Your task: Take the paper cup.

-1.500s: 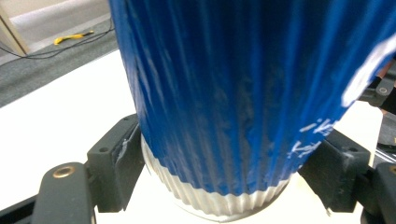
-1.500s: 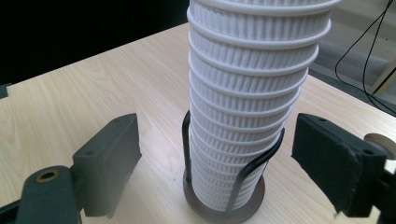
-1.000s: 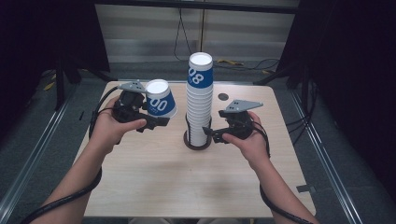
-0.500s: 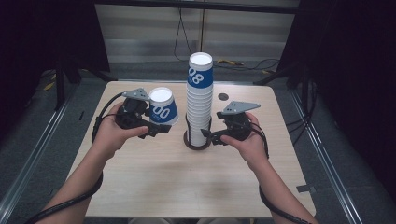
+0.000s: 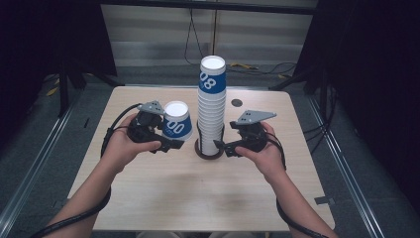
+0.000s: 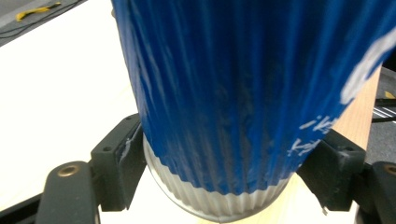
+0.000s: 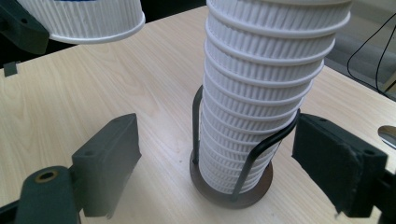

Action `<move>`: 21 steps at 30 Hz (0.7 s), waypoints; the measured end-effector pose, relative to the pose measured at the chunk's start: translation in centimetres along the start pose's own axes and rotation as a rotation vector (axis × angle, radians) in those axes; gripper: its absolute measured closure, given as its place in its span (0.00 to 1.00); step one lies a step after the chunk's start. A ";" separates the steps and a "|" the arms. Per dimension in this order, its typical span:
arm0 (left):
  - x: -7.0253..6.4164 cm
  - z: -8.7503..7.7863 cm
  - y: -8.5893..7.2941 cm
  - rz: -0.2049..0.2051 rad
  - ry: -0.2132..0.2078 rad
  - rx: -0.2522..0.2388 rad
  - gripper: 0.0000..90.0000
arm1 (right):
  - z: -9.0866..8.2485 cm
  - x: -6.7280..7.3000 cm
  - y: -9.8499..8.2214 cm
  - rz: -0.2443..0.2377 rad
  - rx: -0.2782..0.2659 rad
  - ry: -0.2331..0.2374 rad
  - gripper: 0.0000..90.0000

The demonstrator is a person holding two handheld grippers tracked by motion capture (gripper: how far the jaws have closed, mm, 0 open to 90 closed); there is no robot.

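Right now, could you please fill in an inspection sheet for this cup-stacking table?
Surface: pale wooden table, bare in front.
Job's things: upside-down blue cup; tall cup stack in a wire holder.
Clutter: small dark disc behind the stack.
Grippers: left gripper has just been closing, pads on the cup; right gripper open beside the holder.
Cables: black cable trailing from the left gripper.
Surroundings: dark curtains.

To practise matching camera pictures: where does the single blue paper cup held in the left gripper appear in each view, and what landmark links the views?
High view: the blue cup is left of centre, upside down, beside the cup stack.
Left gripper view: cup up close between the jaws.
Right gripper view: the cup's white rim, top left.
Shared landmark: the wooden table.
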State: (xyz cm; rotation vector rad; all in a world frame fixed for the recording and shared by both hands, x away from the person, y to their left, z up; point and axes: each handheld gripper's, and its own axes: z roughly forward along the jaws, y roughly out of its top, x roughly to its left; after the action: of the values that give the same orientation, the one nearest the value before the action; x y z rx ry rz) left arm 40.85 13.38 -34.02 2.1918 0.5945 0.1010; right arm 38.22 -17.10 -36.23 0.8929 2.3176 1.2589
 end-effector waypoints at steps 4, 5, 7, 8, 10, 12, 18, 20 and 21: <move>-0.1 0.2 -0.2 0.003 -0.004 0.002 0.27 | 0.0 -0.1 -0.2 -0.001 0.001 0.004 0.16; -0.1 0.3 -0.2 0.005 -0.003 0.000 0.28 | -0.1 -0.1 -0.3 -0.002 0.004 0.002 0.16; -0.1 0.3 -0.2 0.006 -0.010 -0.003 0.28 | 0.0 -0.1 -0.3 -0.004 0.006 0.003 0.16; -0.1 0.3 -0.3 0.004 -0.007 -0.007 0.28 | 0.0 0.0 -0.4 -0.005 0.010 0.004 0.16; -0.1 0.3 -0.3 0.006 -0.012 -0.005 0.29 | 0.0 -0.1 -0.4 -0.005 0.011 0.006 0.16; -0.1 0.3 -0.3 0.006 -0.009 -0.005 0.29 | 0.0 -0.1 -0.4 -0.005 0.010 0.004 0.16; -0.1 0.6 -0.4 0.014 -0.007 -0.004 0.30 | 0.0 -0.1 -0.4 -0.004 0.011 0.002 0.16; 0.0 0.7 -0.4 0.021 -0.010 0.009 0.30 | 0.0 -0.1 -0.4 -0.004 0.013 0.004 0.16; 0.0 0.8 -0.5 0.020 -0.007 0.011 0.31 | 0.0 -0.1 -0.4 -0.006 0.014 0.005 0.16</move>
State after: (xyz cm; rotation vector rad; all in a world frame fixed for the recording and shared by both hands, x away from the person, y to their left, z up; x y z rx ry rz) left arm 40.86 13.09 -34.89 2.2077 0.5708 0.1008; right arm 38.19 -17.34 -36.59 0.8878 2.3346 1.2453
